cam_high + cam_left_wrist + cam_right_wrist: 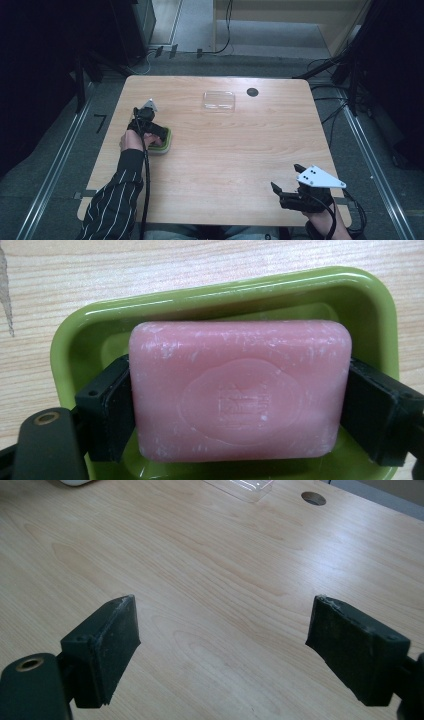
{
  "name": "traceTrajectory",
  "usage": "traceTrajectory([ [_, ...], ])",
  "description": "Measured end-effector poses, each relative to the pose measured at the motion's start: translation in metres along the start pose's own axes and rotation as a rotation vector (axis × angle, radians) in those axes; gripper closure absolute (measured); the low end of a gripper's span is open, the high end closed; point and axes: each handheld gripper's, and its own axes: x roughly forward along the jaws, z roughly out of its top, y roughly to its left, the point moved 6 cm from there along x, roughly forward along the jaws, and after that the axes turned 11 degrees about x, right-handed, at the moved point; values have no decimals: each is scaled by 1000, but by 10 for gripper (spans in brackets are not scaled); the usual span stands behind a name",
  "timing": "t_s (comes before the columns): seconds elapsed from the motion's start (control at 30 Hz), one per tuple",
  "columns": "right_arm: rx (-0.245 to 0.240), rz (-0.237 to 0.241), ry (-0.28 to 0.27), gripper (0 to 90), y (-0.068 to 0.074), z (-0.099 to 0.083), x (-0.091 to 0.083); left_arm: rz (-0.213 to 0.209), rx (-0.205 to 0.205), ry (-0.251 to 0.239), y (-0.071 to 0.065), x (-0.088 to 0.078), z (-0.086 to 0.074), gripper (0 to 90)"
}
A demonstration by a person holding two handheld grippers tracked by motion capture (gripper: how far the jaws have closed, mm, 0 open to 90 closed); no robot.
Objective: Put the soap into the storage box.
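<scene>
From the high view, the left claw (152, 134) is down over a green dish (163, 145) on the left of the table (230, 150), while the right claw (290, 192) waits at the near right edge. A clear plastic lid (219, 100) lies far off, near a hole (252, 92).

In the left gripper view, the jaws press both ends of a pink soap bar (240, 390) sitting in the dish: gripped, not visibly lifted yet.

In the right gripper view, the jaws are spread wide over bare wood, holding nothing. I'd judge the job barely begun.
</scene>
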Motion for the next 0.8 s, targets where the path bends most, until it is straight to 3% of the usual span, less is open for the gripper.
traceTrajectory([
  [0.8, 4, 0, -2, 138, 0, 0, 0, 3, -32, -6, 3, 1, -2, 134],
])
